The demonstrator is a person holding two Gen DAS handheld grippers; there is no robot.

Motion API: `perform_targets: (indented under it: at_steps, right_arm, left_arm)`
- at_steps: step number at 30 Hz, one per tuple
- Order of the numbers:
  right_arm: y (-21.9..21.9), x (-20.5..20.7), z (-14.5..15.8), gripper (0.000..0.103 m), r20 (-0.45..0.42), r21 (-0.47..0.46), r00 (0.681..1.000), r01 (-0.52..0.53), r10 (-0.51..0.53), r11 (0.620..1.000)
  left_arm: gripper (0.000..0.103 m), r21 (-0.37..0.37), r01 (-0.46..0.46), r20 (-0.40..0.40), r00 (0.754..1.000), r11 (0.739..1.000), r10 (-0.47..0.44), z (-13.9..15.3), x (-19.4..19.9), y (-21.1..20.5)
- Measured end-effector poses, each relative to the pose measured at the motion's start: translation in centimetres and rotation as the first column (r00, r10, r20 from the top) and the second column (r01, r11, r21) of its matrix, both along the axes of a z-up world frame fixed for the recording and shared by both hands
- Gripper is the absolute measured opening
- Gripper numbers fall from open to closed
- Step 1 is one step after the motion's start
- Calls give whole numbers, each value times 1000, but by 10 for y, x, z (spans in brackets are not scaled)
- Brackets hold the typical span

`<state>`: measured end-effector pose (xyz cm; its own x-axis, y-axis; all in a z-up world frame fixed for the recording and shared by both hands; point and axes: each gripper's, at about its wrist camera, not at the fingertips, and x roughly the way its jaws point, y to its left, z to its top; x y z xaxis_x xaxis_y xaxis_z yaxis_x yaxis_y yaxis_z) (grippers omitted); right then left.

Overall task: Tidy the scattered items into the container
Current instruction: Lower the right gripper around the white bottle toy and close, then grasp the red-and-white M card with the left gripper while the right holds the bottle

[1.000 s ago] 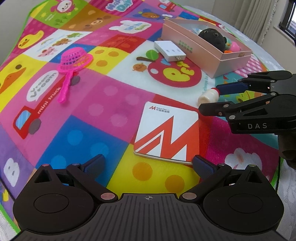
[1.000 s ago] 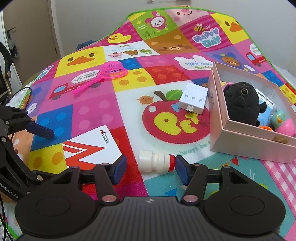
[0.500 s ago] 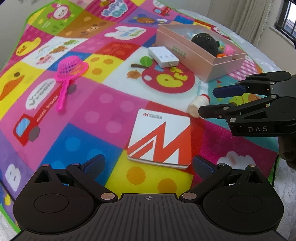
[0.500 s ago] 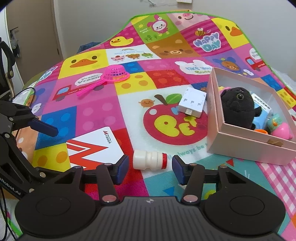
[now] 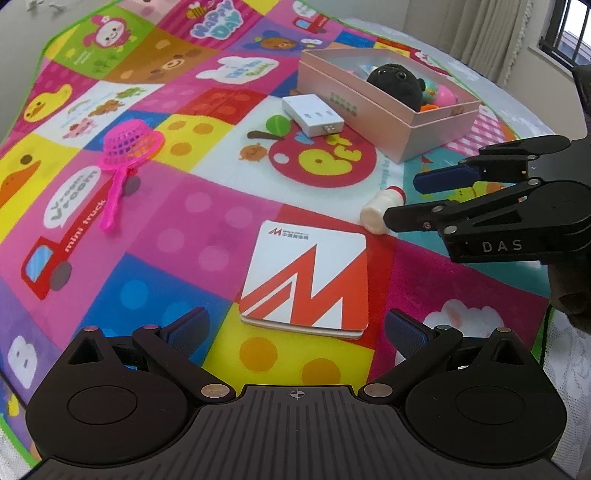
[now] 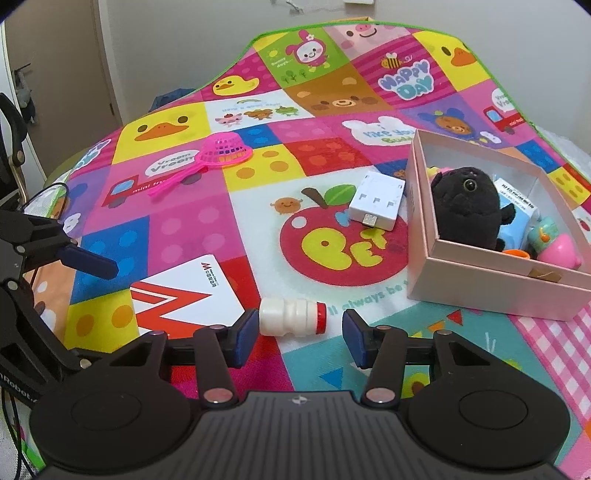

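Note:
A small white bottle with a red cap (image 6: 291, 316) lies on its side on the play mat, between the open fingers of my right gripper (image 6: 300, 338); it also shows in the left wrist view (image 5: 380, 214). A red-and-white booklet (image 5: 308, 282) lies flat just ahead of my open, empty left gripper (image 5: 295, 332). The pink box (image 6: 491, 280) holds a black plush toy (image 6: 467, 205) and small toys. A white adapter (image 6: 376, 201) lies beside the box. A pink toy strainer (image 5: 123, 162) lies far left.
The colourful play mat (image 5: 192, 221) covers the whole surface; its green edge (image 6: 369, 27) runs along the back near the wall. My right gripper's body (image 5: 509, 218) shows at the right of the left wrist view. A curtain and window stand at the far right.
Both grippers have pulled back a little, so the mat and the box show smaller. The bottle stays between the right gripper's open fingers. Nothing was grasped.

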<state>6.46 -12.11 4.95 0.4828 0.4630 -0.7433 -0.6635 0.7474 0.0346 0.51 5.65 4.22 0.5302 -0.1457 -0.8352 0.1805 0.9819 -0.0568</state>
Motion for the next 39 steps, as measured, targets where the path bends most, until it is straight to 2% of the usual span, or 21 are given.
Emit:
perform_targets:
  at_steps: [14,26,39]
  right_arm:
    - [13,2,-8,50,1,-21,1000,-22,22,1000]
    - [11,0,-6,43,7,-22,999,-31,31,999]
    - [-19,-13,14,42,33,-2,999,-14,14,1000]
  left_arm:
    - [103,-15,-4,-8,1000,1000,4,-3,0,5]
    - [103,-13,1,-4,1000,1000,-1,-1,0,3]
    - [103,13,20,33,999,1000,-20,7,6,-11]
